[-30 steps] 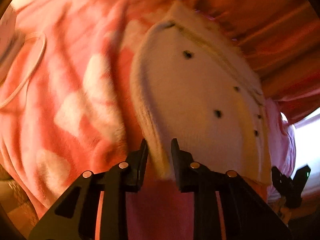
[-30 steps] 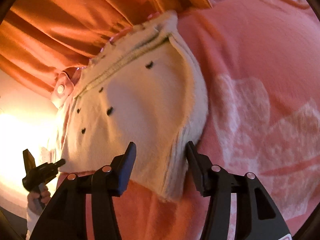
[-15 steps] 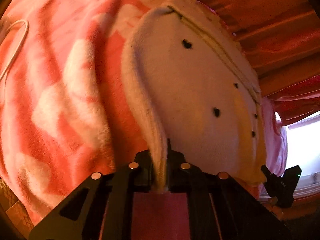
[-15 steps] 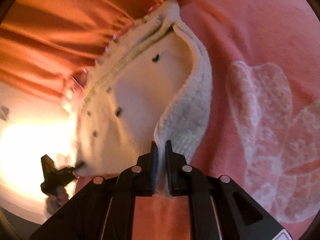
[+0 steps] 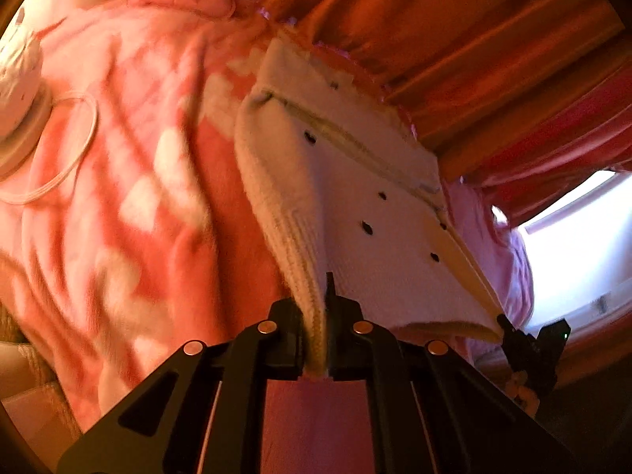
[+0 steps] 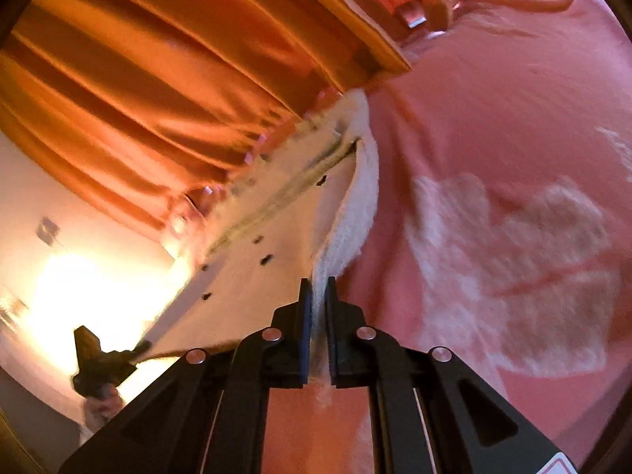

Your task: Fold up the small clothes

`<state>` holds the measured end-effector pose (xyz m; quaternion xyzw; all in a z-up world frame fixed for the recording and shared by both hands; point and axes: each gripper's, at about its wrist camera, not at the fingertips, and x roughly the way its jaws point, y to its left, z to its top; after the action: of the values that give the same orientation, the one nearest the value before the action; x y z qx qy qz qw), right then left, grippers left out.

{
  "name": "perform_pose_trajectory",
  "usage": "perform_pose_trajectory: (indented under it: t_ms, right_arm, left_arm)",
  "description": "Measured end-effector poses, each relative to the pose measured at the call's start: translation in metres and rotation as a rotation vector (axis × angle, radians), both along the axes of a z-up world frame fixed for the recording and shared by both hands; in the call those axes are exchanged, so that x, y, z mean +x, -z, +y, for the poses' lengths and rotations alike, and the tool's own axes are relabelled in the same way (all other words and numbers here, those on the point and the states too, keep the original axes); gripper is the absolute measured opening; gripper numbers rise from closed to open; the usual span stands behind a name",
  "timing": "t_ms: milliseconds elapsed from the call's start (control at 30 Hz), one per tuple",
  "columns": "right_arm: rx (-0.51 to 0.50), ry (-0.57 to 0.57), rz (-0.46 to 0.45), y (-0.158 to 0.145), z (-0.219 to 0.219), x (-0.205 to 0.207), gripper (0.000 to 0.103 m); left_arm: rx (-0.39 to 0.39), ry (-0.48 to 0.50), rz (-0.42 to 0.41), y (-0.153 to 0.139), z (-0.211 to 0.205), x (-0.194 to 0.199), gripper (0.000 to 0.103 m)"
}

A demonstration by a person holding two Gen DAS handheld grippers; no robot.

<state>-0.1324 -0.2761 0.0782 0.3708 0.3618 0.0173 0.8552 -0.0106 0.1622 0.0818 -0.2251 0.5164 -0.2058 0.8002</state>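
- Left gripper [image 5: 316, 308]: jaws pinched tight on the ribbed near corner of the cream garment [image 5: 379, 213], cloth running straight out ahead of them.
- Right gripper [image 6: 318, 304]: jaws clamped narrow on the opposite near corner, fleecy edge rising in front.
- Between the two, the near hem hangs taut, lifted; the far end lies on the pink blanket [image 5: 118, 181].
- Judgement: mid-fold, both corners up.
- Next move calls for carrying both corners forward together, level, onto the far edge by the orange curtain [image 6: 158, 79], then releasing.
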Motion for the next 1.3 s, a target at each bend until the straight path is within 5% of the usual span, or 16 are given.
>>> perform_pose_trajectory:
  t_ms: [300,433,600,700,833,933,1033,1100,1133,1267,1300]
  right_arm:
    - [0.047,-0.05,0.051,-0.022,0.02,-0.091,0.006]
    - [0.024,-0.05,-0.073,-0.064,0.019,-0.083,0.006]
    - [-0.085,-0.002,-0.264,-0.091,-0.018,0.013,0.006]
    - [-0.054,0.041,-0.268,-0.069,-0.044,0.095,0.006]
    - [-0.005,0.086,-0.198,-0.014,-0.066,0.199,0.007]
    - [-0.004,0.15,-0.124,0.025,-0.066,0.242,0.01]
    - [0.033,0.266,-0.156,0.042,-0.073,0.246,0.015]
    - [-0.015,0.291,-0.162,0.041,-0.075,0.241,0.029]
    - [-0.039,0.285,-0.155,0.04,-0.075,0.239,0.033]
    - [-0.174,0.169,-0.096,0.041,-0.06,0.236,0.055]
    - [-0.212,0.145,-0.075,0.045,-0.054,0.239,0.058]
  left_arm:
    - [-0.054,-0.005,0.124,0.0,0.036,-0.079,0.006]
    - [-0.052,0.003,0.041,-0.033,0.03,-0.075,0.006]
    - [0.112,0.018,-0.237,-0.08,-0.003,0.019,0.006]
    - [0.146,-0.038,-0.29,-0.078,-0.016,0.085,0.006]
    - [0.275,-0.084,-0.296,-0.042,-0.054,0.186,0.007]
    - [0.291,-0.122,-0.208,0.011,-0.068,0.243,0.008]
    - [0.239,-0.164,-0.082,0.062,-0.063,0.27,0.011]
    - [0.156,-0.177,-0.092,0.069,-0.052,0.266,0.013]
    - [0.139,-0.166,-0.112,0.065,-0.049,0.259,0.019]
    - [0.164,-0.157,-0.245,0.04,-0.039,0.226,0.091]
    - [0.175,-0.142,-0.271,0.038,-0.04,0.222,0.092]
